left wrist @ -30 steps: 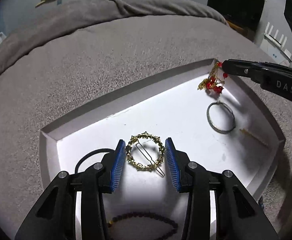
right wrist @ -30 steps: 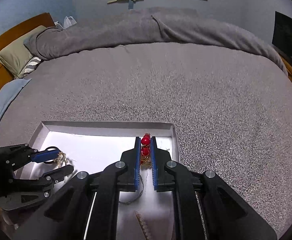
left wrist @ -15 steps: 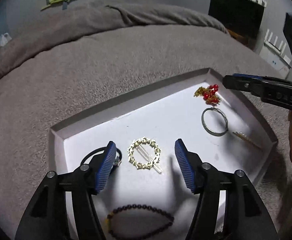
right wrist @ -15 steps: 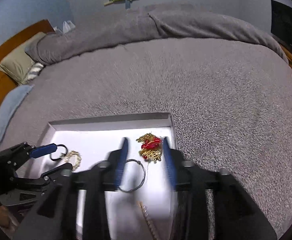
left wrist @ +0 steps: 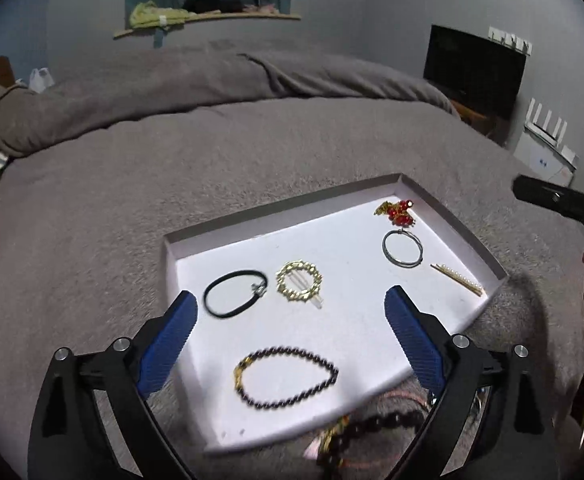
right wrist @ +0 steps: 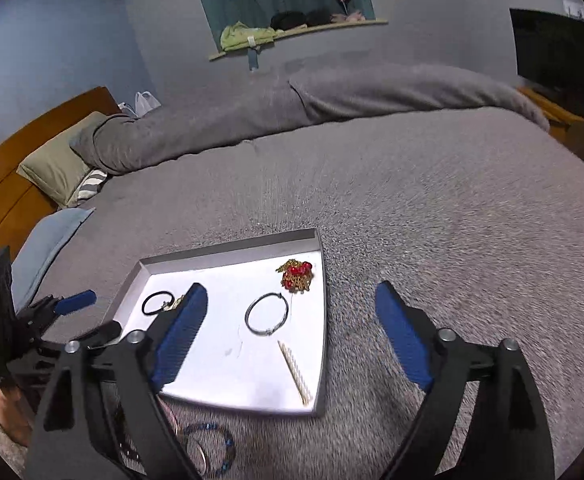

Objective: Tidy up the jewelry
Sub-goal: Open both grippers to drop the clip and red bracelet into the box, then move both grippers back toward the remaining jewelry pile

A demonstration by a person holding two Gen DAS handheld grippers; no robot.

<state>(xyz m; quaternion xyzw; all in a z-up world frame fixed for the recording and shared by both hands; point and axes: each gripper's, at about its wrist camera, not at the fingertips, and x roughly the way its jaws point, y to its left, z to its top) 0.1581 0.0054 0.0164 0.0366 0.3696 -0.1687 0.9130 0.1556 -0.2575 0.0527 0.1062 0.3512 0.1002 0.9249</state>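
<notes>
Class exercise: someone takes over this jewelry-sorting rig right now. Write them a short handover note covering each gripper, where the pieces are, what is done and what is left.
Left gripper: jaws opening, nothing between them, above the white tray.
Right gripper: jaws opening, empty, over the tray's right edge.
In the tray: black hair tie, gold wreath clip, dark bead bracelet, thin bangle, red-and-gold piece in the far corner, pearl hair pin.
Done: those six pieces lie apart in the tray.
Left: more pieces lie on the grey blanket in front of the tray, including a blue bead bracelet and larger dark beads.
</notes>
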